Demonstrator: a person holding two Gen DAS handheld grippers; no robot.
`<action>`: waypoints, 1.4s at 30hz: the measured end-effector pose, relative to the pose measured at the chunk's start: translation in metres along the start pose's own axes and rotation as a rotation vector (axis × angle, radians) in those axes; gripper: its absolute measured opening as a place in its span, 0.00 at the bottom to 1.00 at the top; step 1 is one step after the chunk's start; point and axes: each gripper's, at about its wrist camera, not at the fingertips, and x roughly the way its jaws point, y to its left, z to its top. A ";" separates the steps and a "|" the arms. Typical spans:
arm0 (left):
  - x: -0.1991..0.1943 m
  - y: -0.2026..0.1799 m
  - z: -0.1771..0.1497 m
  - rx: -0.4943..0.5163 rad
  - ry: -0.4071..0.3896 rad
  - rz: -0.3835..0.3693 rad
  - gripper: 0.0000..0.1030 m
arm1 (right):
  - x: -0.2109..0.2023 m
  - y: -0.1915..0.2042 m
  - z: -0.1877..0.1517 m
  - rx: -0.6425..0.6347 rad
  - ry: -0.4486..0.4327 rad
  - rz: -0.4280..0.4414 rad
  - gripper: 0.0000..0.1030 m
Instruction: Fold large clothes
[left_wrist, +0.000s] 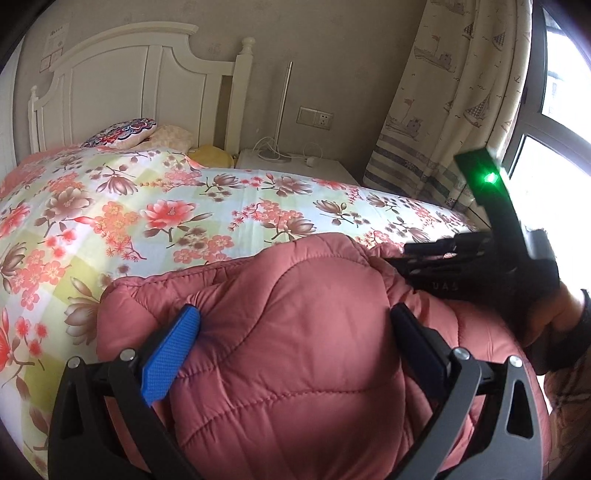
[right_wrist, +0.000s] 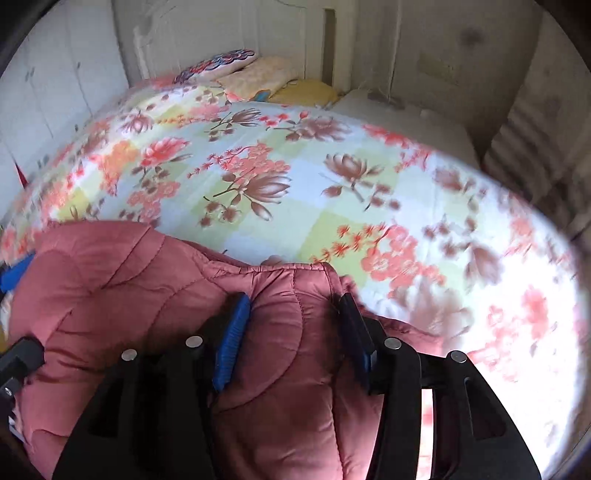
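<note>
A pink quilted puffer jacket lies bunched at the near edge of the bed. My left gripper has its jaws spread wide with a thick bulge of the jacket between the blue-padded fingers. My right gripper is closed on a thick fold of the same jacket, its pads pressing in from both sides. The right gripper also shows in the left wrist view, at the jacket's right end, with a green light on it.
The bed carries a floral quilt with pillows by the white headboard. A white nightstand with a lamp stands beside it. A curtain and a window are at the right.
</note>
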 end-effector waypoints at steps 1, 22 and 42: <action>-0.001 0.000 0.000 -0.002 -0.004 -0.001 0.98 | -0.009 0.005 0.005 -0.032 -0.015 -0.042 0.45; 0.001 0.001 -0.001 0.006 0.014 0.011 0.98 | -0.133 0.043 -0.079 0.030 -0.272 0.080 0.70; -0.062 0.088 -0.033 -0.335 0.121 -0.280 0.98 | -0.127 0.011 -0.163 0.371 -0.243 0.333 0.87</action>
